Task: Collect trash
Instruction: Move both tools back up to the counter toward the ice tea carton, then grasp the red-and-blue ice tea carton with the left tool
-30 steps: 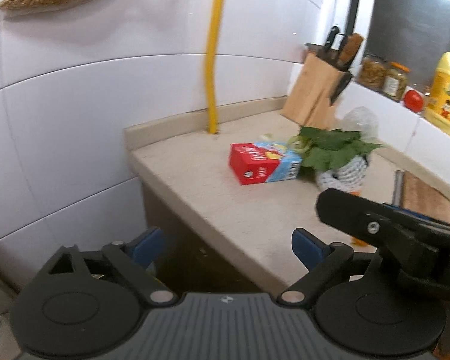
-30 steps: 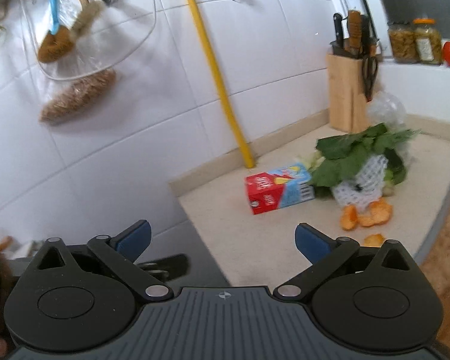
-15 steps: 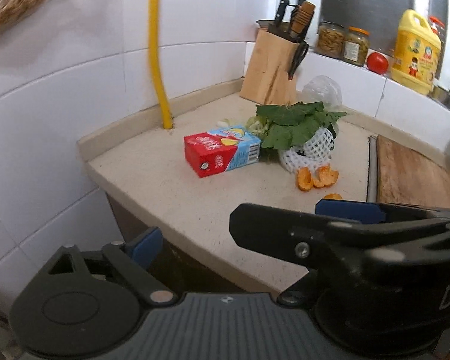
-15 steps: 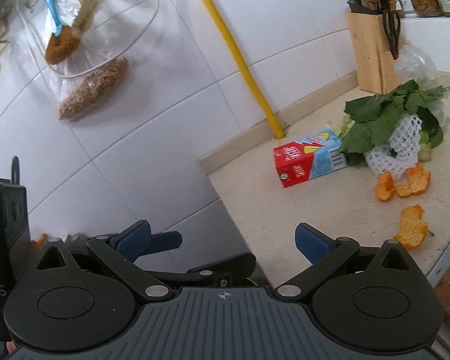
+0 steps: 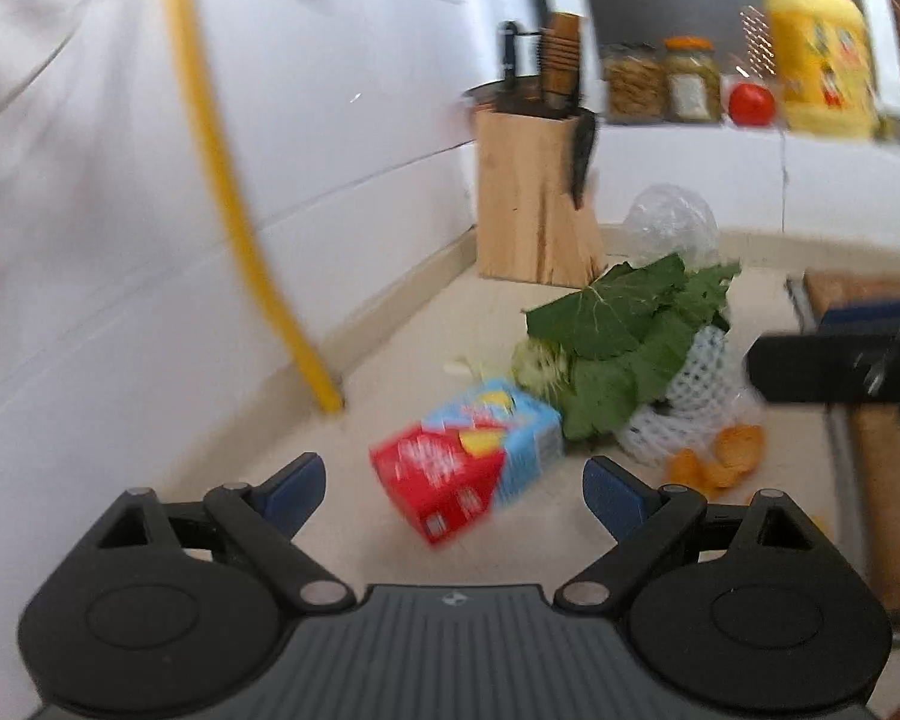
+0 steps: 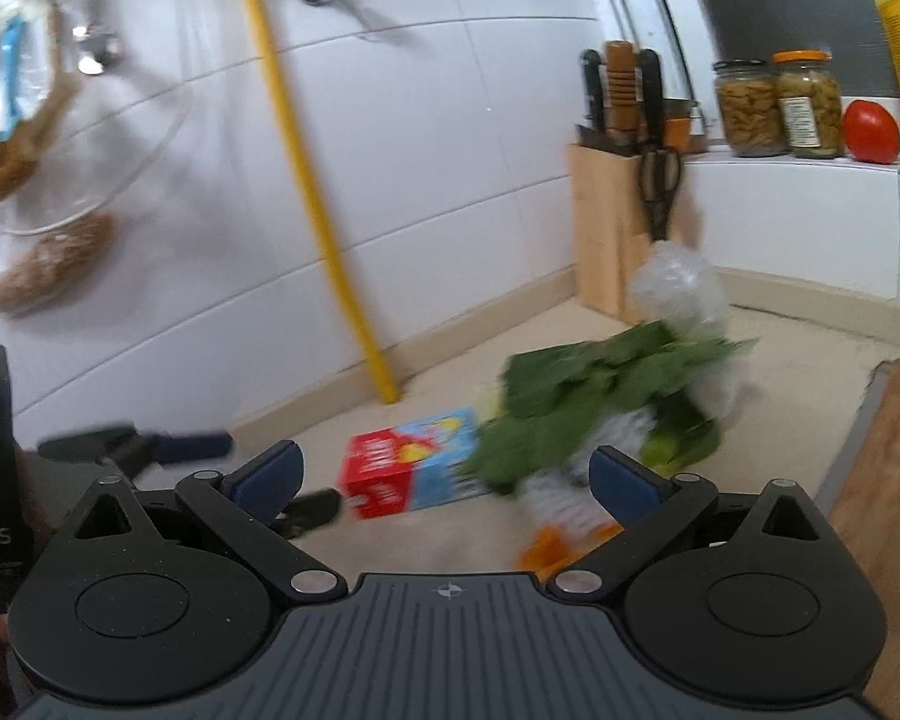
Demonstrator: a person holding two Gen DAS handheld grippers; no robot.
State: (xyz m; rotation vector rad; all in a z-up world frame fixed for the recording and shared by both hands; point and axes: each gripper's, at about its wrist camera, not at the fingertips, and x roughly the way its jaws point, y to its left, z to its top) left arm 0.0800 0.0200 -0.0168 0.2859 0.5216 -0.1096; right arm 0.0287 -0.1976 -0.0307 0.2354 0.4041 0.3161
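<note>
Surface (image 5: 390, 354): pale stone kitchen worktop set against a white tiled wall, with a yellow pipe (image 5: 222, 180) running down to its back edge.

Trash on the surface, grouped near the middle:
- Red and blue carton (image 5: 468, 459), lying on its side, nearest the left gripper.
- Green leaves (image 5: 624, 336), heaped over a white foam net sleeve (image 5: 696, 384), touching the carton's far end.
- Orange peel pieces (image 5: 720, 462), just beside the net sleeve on the near side.
- Crumpled clear plastic bag (image 5: 672, 222), behind the leaves, close to the knife block.

Other fixtures:
- Wooden knife block (image 5: 534, 198) in the corner, with knives and scissors.
- Two glass jars (image 6: 774, 105), a tomato (image 6: 870, 132) and a yellow oil bottle (image 5: 816, 54) on the raised ledge.
- Wooden cutting board (image 6: 888, 480) at the right edge.
- Brush and bagged goods hanging on the wall (image 6: 48, 258), blurred; contents uncertain.

Left gripper (image 5: 453, 489): fingers spread wide, nothing between them, the carton just ahead.

Right gripper (image 6: 444, 474): fingers spread wide and empty, facing the carton and leaves; it also shows at the right edge of the left view.
</note>
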